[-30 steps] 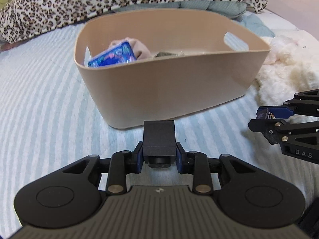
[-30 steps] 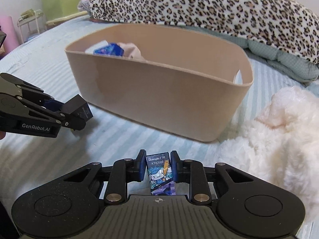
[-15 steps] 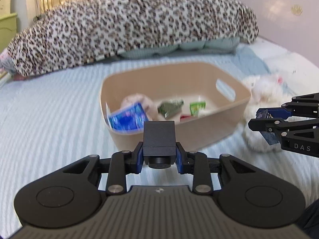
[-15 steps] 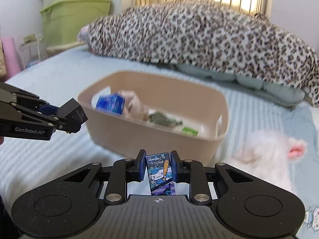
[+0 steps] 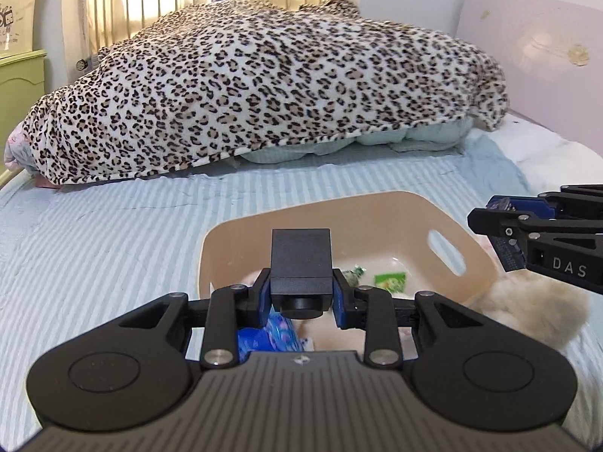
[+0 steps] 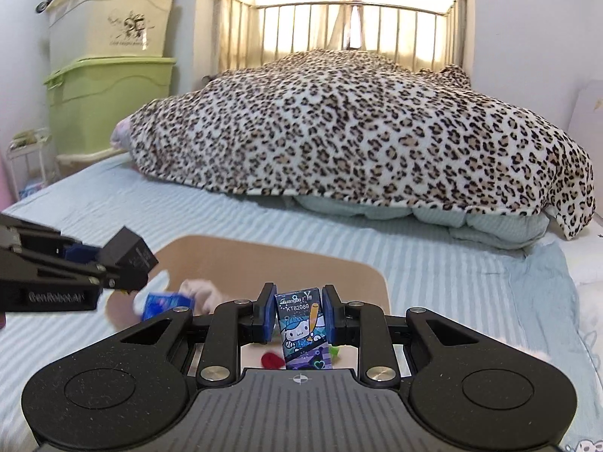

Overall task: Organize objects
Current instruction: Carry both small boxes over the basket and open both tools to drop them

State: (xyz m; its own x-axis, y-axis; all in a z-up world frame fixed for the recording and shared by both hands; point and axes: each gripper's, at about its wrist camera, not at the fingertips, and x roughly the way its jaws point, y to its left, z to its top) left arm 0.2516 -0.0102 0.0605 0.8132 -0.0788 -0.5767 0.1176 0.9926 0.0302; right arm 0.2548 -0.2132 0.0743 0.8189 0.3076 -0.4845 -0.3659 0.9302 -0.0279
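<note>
Your left gripper (image 5: pixel 301 295) is held level above the beige bin (image 5: pixel 377 211) on the striped bedsheet (image 5: pixel 113 233), clamped on a black box (image 5: pixel 300 260), while your right gripper (image 6: pixel 298 314) hovers alongside over the same bin, clamped on a small cartoon-printed carton (image 6: pixel 303 333).

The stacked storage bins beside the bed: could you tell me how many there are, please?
2: a green bin at the bottom and a cream bin on top of it. Something dark sits above them, cut off by the frame edge.
</note>
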